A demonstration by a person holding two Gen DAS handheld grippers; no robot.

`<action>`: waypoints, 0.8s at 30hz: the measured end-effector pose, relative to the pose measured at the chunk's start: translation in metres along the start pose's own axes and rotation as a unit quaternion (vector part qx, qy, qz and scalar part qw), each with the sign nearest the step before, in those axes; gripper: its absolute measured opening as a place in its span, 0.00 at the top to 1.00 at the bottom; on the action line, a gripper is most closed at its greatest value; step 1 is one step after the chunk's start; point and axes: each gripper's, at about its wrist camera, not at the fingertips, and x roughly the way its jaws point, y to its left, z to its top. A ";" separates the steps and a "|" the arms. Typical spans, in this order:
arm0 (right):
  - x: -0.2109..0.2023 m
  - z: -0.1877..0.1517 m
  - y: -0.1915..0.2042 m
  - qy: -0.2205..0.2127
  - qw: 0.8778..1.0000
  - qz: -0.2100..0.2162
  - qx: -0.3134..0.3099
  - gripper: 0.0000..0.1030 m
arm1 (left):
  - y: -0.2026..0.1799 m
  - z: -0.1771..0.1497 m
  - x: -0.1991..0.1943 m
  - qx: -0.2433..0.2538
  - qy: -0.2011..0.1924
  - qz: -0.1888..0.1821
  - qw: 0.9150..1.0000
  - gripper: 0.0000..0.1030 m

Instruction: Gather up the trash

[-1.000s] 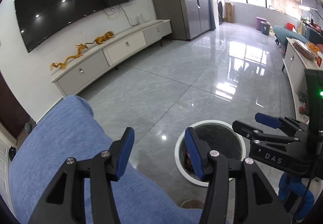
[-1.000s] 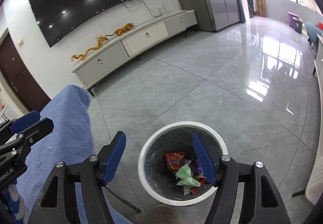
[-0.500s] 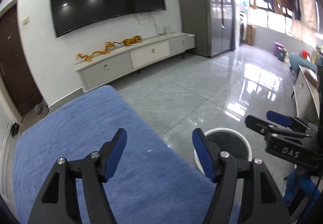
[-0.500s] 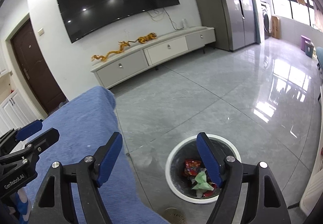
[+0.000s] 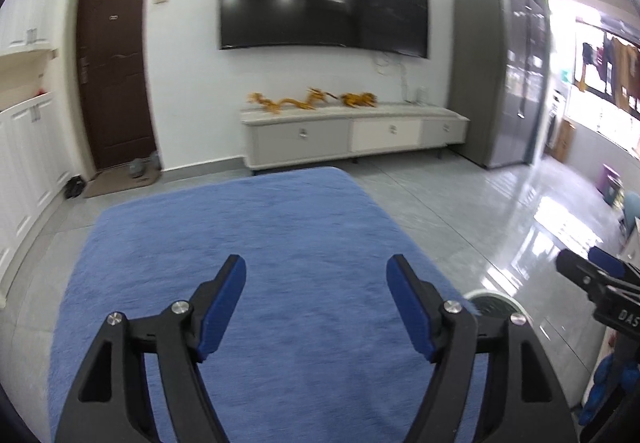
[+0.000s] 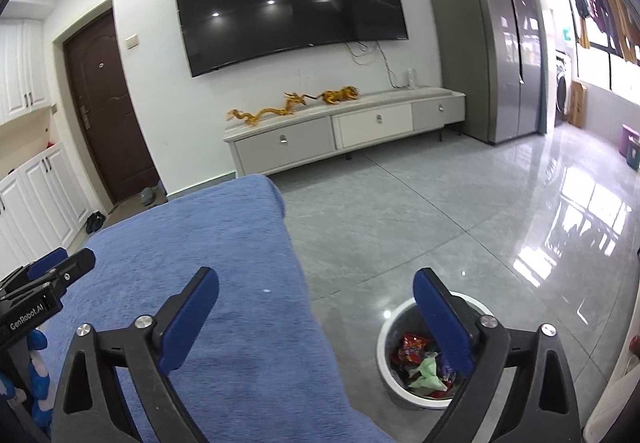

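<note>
A white round bin point(image 6: 386, 339) stands on the grey floor right of the blue cloth-covered table point(image 6: 224, 283). It holds red, green and other crumpled wrappers point(image 6: 418, 361). In the left wrist view only its rim point(image 5: 494, 297) shows past the table edge. My right gripper point(image 6: 316, 307) is open and empty, spanning the table edge and the bin. My left gripper point(image 5: 316, 291) is open and empty above the blue table point(image 5: 260, 235). Each gripper shows at the side of the other's view: the right one point(image 5: 600, 283), the left one point(image 6: 44, 283).
A long TV cabinet point(image 6: 340, 131) with gold dragon figures point(image 6: 292, 105) lines the far wall under a large TV point(image 6: 288, 11). A brown door point(image 5: 114, 63) is at left, white cabinets point(image 5: 24, 163) far left, a grey fridge point(image 6: 488, 55) at right. Glossy grey floor point(image 6: 480, 219) spreads right.
Both grippers have tilted up and swung left, from looking down at the bin toward the table and far wall. The bin has slid to the lower right of both views.
</note>
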 end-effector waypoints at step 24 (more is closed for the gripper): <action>-0.015 -0.014 0.065 -0.030 0.999 -0.006 -0.043 0.00 | 0.106 -0.031 -0.052 -0.073 -0.035 0.130 0.988 0.30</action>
